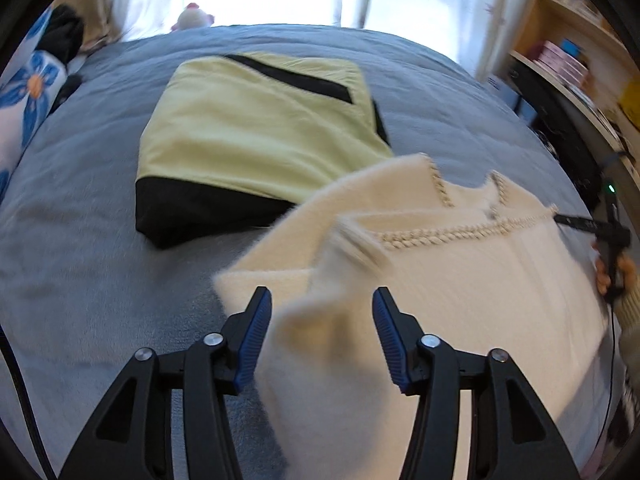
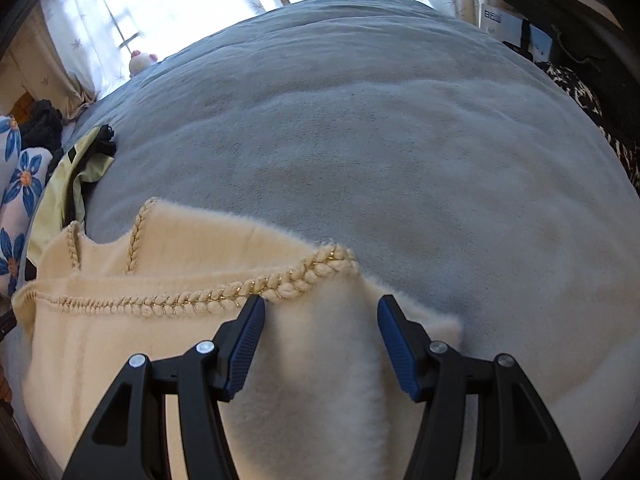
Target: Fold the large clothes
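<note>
A cream fuzzy garment (image 1: 460, 280) with braided trim lies partly folded on the grey-blue bed cover (image 1: 80, 260). My left gripper (image 1: 321, 294) stands open over its near left corner. A fold of the cream fabric rises between the blue pads (image 1: 256, 336), which do not squeeze it. In the right wrist view my right gripper (image 2: 322, 300) is open above the cream garment (image 2: 160, 340), straddling its right end just below the braided edge (image 2: 280, 284). A person's hand (image 1: 612, 272) on that gripper's handle shows at the far right of the left wrist view.
A folded yellow-green and black garment (image 1: 248, 132) lies on the bed beyond the cream one. A blue-flowered pillow (image 1: 28, 92) sits at the left, a plush toy (image 1: 192, 16) by the window, shelves (image 1: 568, 52) at the right. Bare bed cover (image 2: 360, 140) stretches ahead of the right gripper.
</note>
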The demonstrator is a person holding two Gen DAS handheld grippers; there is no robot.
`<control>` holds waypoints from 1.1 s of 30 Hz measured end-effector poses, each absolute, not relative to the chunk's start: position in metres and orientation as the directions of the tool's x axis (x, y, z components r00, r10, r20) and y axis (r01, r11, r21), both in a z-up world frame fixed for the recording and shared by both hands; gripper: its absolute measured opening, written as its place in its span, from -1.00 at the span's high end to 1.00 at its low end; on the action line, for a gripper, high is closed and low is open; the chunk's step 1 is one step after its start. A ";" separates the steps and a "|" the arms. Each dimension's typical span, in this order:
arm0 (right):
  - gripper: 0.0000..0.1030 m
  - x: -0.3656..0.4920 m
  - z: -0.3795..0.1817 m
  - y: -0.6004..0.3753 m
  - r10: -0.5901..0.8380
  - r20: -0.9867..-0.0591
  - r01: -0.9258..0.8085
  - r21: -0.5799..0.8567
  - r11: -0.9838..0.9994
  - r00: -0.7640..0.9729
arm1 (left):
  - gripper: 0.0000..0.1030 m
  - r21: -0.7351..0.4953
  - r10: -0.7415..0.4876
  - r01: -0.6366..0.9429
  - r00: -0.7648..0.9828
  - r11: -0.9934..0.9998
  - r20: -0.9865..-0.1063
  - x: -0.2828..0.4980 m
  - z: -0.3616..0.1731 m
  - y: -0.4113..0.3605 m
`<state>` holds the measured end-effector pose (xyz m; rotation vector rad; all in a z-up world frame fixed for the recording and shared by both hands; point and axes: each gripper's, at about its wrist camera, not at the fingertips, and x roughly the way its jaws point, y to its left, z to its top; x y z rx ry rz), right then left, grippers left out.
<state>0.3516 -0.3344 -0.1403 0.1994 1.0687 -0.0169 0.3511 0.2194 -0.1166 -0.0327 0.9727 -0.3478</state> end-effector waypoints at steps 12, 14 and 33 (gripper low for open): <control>-0.14 0.354 -0.144 -0.333 0.112 -0.859 0.099 0.185 0.978 0.499 | -0.15 -0.006 -0.168 0.287 0.545 0.958 -0.821 0.383 -0.141 0.193; -0.14 0.356 -0.143 -0.330 0.104 -0.858 0.087 0.170 0.982 0.503 | -0.15 0.038 -0.145 0.304 0.555 0.952 -0.819 0.386 -0.144 0.185; 0.84 0.302 -0.072 -0.318 -0.049 -0.688 0.142 0.079 0.987 0.724 | 0.86 0.105 -0.064 0.200 0.690 0.974 -0.721 0.354 -0.084 0.169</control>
